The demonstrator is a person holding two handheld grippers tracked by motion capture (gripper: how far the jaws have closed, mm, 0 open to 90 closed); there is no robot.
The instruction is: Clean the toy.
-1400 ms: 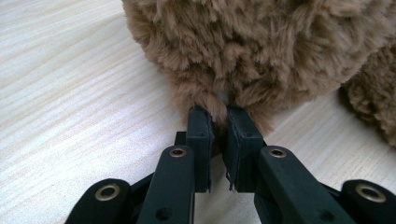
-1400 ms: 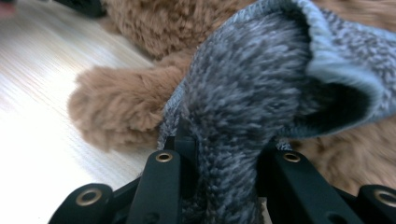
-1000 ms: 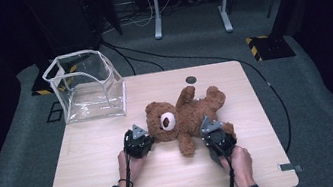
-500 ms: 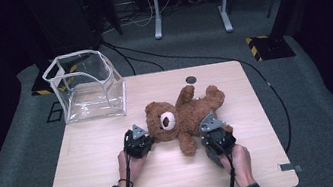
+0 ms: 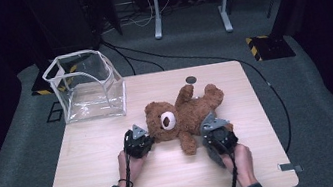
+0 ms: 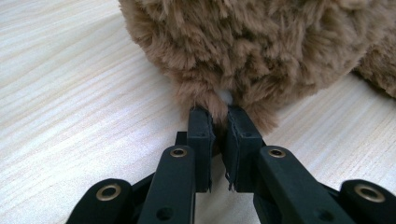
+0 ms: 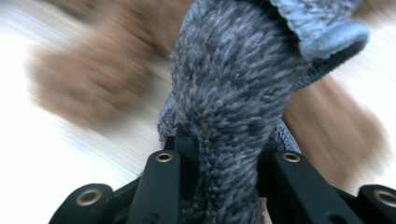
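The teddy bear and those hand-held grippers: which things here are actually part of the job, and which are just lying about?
In use:
- teddy bear
- grey knitted sock, clamped in the right hand-held gripper
- left hand-held gripper, pinching the bear's fur

Lying about:
- clear plastic box
- dark round spot on the table

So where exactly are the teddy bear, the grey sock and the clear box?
teddy bear (image 5: 186, 115): high view, on its brown belly.
grey knitted sock (image 7: 229, 93): right gripper view, on the middle of the knit.
clear plastic box (image 5: 86, 83): high view, on its front wall.
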